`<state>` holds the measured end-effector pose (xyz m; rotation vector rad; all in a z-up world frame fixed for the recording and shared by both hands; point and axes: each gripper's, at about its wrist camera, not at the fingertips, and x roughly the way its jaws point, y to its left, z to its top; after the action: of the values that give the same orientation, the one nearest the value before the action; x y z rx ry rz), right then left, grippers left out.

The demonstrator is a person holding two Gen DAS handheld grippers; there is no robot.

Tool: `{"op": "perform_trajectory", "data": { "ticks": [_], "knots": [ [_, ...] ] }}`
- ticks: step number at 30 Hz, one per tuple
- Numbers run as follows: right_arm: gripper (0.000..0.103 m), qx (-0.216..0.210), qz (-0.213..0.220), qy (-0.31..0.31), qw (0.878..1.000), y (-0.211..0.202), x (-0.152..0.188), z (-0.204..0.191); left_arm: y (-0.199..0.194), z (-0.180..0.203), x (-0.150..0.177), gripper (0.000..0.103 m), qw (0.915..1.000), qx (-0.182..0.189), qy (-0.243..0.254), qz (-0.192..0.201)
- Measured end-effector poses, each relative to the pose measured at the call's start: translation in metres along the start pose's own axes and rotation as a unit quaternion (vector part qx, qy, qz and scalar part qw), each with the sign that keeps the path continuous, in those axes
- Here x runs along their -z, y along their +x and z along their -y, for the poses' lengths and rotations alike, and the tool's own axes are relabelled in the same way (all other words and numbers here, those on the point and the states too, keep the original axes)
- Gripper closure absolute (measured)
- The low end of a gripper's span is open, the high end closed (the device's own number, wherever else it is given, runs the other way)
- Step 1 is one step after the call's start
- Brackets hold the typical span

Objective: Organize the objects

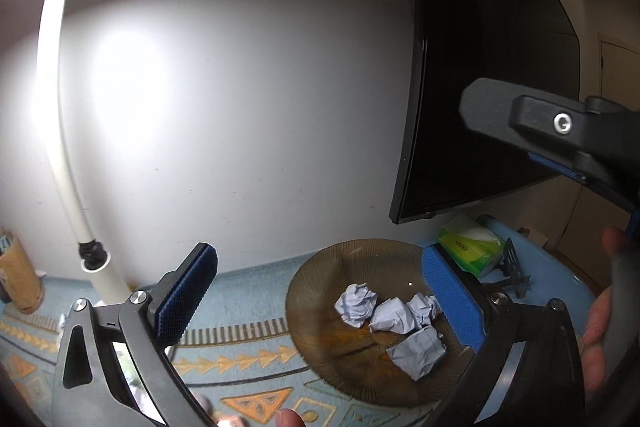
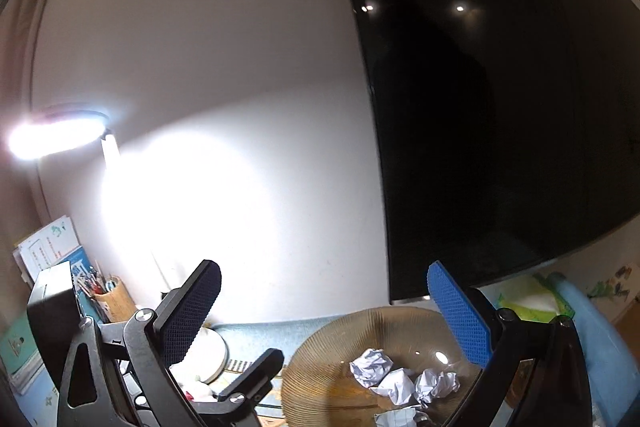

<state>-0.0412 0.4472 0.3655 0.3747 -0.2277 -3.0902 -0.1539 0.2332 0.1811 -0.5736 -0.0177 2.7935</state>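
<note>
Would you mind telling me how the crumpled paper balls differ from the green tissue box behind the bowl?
The crumpled paper balls are white and irregular, while the green tissue box is a bright, straight-edged carton. The paper balls lie inside the amber glass bowl; the tissue box stands outside it, under the dark screen. There are four balls but one box. Both are paper goods on the same blue-covered surface.

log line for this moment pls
left tongs open, empty | right tongs open, empty | four paper balls in amber glass bowl
</note>
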Motion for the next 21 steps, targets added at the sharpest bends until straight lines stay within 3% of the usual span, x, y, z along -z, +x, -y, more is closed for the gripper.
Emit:
{"op": "perform_trajectory", "data": {
  "ticks": [3,5,9,14,18,21],
  "knots": [
    [0.0,-0.042,0.019,0.005,0.999,-0.03,0.004,-0.023,-0.044,-0.031,0.011,0.0,0.9993,-0.024,0.007,-0.028],
    [0.0,-0.069,0.02,0.012,0.997,-0.039,0.012,-0.037,-0.074,-0.063,0.019,0.0,0.9958,-0.067,0.02,-0.058],
    [0.0,-0.088,-0.046,-0.002,0.995,-0.031,0.039,-0.072,-0.114,-0.126,0.054,0.0,0.9788,-0.165,0.02,-0.119],
    [0.0,-0.097,-0.149,-0.038,0.983,-0.007,0.104,-0.119,-0.15,-0.184,0.122,0.0,0.9641,-0.188,-0.035,-0.185],
    [0.0,-0.102,-0.212,-0.064,0.97,0.02,0.177,-0.146,-0.142,-0.198,0.177,0.0,0.9557,-0.171,-0.088,-0.223],
    [0.0,-0.118,-0.265,-0.062,0.955,0.053,0.221,-0.162,-0.127,-0.197,0.198,0.0,0.95,-0.172,-0.091,-0.244]
  ]
}}
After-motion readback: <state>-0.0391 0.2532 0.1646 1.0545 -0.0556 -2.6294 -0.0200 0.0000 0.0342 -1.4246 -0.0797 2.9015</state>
